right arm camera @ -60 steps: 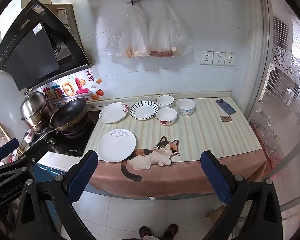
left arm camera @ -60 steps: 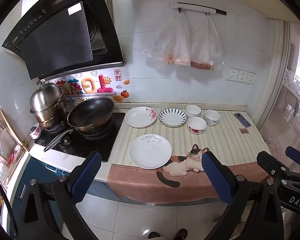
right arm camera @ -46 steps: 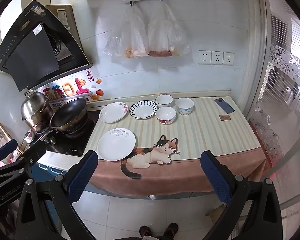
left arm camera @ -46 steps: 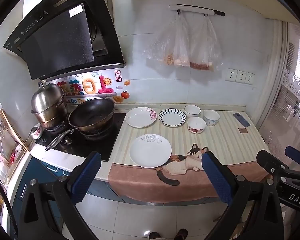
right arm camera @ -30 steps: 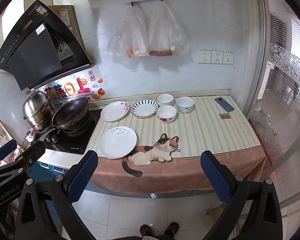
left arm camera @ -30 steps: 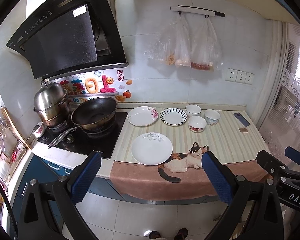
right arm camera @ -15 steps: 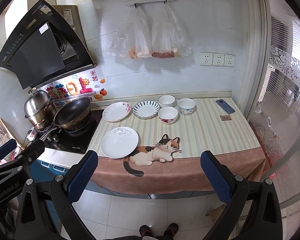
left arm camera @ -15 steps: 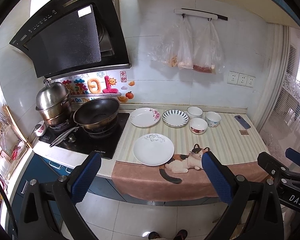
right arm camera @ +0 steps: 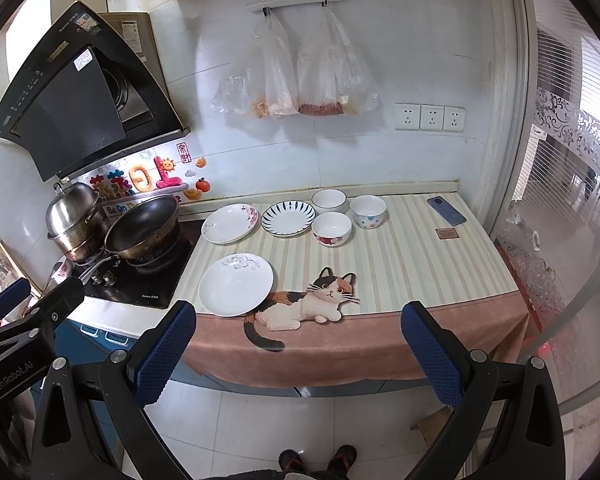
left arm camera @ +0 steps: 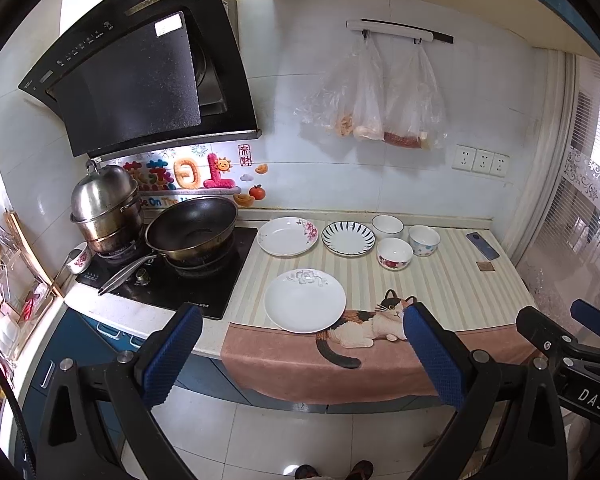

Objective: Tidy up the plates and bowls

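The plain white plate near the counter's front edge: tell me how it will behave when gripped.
The white plate looks glazed, so probably slippery and rigid. It lies flat on the cloth, so fingers likely only catch its thin rim. It looks ceramic, so probably breakable if dropped.

3 plates (left arm camera: 305, 306) left, 3 bowls (left arm camera: 395, 253) right, on counter (left arm camera: 452, 280)

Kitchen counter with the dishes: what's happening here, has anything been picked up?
Nothing has been picked up. A person stands back from the counter with a gripper in each hand; the left gripper and the right gripper are both open and empty, well short of the dishes. Three plates lie separately: a white plate near the front edge, a flowered plate and a striped plate behind it. Three bowls sit clustered to their right, unstacked.
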`<state>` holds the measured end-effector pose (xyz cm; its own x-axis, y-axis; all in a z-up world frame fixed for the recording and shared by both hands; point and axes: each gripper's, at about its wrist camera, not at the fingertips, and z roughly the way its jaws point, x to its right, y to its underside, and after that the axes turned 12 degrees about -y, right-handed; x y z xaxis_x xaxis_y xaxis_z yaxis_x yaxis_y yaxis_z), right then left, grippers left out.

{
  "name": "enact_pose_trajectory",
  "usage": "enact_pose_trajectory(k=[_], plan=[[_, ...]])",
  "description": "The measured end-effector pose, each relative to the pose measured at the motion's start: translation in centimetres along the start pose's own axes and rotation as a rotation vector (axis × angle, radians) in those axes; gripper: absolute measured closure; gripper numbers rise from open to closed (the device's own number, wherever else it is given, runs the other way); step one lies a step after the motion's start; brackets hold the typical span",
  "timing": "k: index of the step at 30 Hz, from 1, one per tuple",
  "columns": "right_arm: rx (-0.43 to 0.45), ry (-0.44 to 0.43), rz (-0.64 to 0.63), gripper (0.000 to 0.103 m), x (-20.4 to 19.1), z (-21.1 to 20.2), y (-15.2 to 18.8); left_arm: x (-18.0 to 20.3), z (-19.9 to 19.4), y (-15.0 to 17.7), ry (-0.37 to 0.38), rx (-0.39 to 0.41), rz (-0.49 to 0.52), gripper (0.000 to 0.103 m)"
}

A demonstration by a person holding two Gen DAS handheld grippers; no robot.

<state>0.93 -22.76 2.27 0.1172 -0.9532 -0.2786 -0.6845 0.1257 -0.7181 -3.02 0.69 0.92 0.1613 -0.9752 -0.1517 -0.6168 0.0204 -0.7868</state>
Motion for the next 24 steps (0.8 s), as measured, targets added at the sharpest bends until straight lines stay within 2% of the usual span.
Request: enact_pose_trajectory(k=[24], plan=[[-0.001,-0.017,0.010,0.000,0.82,0.17,0.22,0.05,-0.40,-0.01,-0.008,0.008,-0.006,0.000]])
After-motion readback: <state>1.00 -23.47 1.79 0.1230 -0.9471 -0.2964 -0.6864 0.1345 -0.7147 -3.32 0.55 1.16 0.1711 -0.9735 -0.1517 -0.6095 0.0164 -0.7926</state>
